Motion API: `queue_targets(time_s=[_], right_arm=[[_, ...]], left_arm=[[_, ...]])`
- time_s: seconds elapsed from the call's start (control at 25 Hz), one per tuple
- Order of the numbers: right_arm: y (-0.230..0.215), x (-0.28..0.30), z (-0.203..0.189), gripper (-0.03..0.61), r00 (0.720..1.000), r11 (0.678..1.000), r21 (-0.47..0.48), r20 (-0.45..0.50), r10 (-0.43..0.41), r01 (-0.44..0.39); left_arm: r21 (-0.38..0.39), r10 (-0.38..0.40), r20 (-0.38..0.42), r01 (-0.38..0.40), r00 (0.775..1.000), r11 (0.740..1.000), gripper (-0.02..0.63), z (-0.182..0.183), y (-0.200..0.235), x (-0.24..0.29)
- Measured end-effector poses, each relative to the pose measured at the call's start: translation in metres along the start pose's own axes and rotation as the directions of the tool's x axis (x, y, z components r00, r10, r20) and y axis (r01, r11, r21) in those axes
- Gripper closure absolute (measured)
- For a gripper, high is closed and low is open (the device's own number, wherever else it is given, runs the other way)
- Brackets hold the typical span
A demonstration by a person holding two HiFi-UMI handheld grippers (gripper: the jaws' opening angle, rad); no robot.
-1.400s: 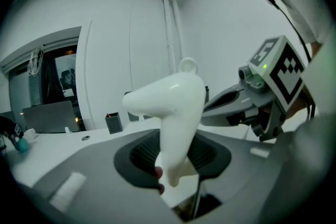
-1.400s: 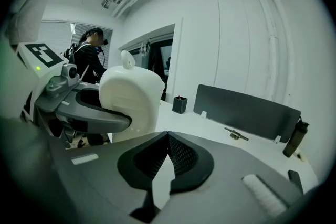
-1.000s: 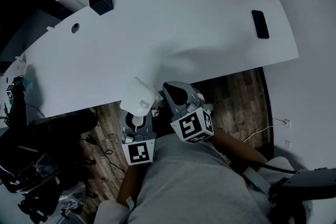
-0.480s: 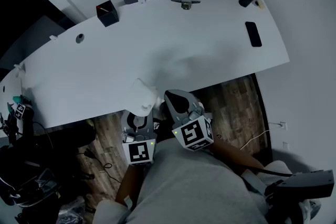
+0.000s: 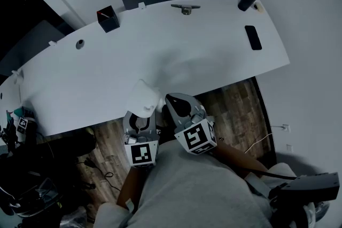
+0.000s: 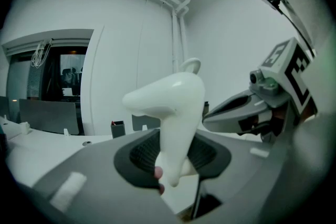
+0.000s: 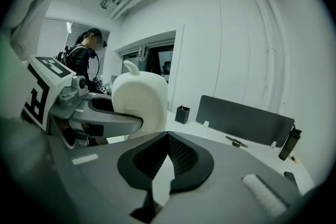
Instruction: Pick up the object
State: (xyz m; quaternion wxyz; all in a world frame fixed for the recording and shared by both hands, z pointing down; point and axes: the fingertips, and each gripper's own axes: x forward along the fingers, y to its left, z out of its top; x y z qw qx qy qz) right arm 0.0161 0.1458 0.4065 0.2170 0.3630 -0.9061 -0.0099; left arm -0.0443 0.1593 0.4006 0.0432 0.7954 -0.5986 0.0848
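At the near edge of the white desk (image 5: 187, 50), my left gripper (image 6: 173, 165) clamps the white object (image 6: 173, 107) by its narrow lower end, apparently clear of the surface. My right gripper (image 5: 176, 102), just right of it, is closed on nothing. Pick-up judged complete; nothing obvious remains.

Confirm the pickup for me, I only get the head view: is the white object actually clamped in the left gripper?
Observer: Yes. In the left gripper view the white object has its narrow lower end pinched between the jaws of the left gripper.
Operator: Is the right one helping?
Observer: No. The right gripper has its jaws together with nothing between them.
Operator: Anything on top?
Observer: A small loop sticks up from its top.
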Motion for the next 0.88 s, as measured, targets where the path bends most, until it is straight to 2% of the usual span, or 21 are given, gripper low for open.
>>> queue_targets(time_s=[0.88], right_arm=[[-0.003, 0.004, -0.002, 0.577, 1.0, 1.0, -0.001, -0.003, 0.007, -0.007]], left_arm=[[0.002, 0.002, -0.014, -0.002, 1.0, 1.0, 0.474, -0.011, 0.003, 0.003]])
